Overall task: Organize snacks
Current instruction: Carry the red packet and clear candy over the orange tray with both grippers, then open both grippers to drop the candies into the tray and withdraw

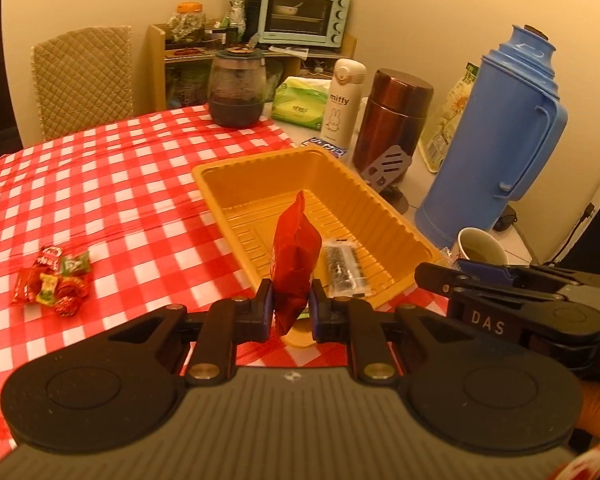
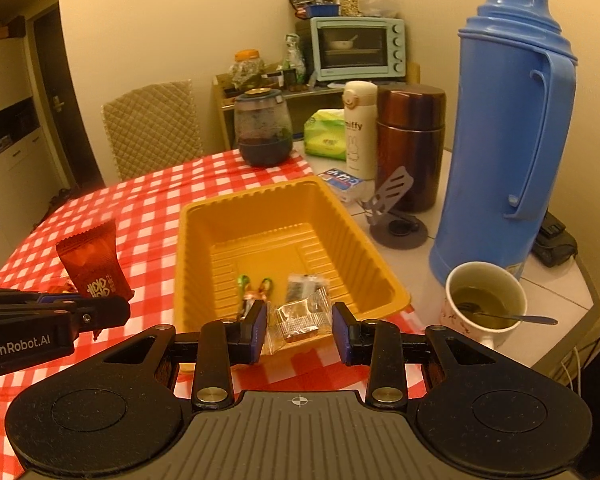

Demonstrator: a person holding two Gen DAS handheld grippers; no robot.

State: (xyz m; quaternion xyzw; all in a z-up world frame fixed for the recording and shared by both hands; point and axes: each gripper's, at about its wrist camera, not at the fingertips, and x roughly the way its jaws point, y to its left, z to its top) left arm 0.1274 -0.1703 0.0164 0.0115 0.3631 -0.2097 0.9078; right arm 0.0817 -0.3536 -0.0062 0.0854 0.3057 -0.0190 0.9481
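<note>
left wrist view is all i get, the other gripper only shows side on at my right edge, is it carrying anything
Observer: Yes. The right wrist view shows the right gripper shut on a clear-wrapped snack, at the near end of the yellow tray.
Operator: my red packet blocks part of the tray floor, whats behind it
Observer: Two candies with green twisted ends lie on the floor there, just left of the dark packet.
</note>
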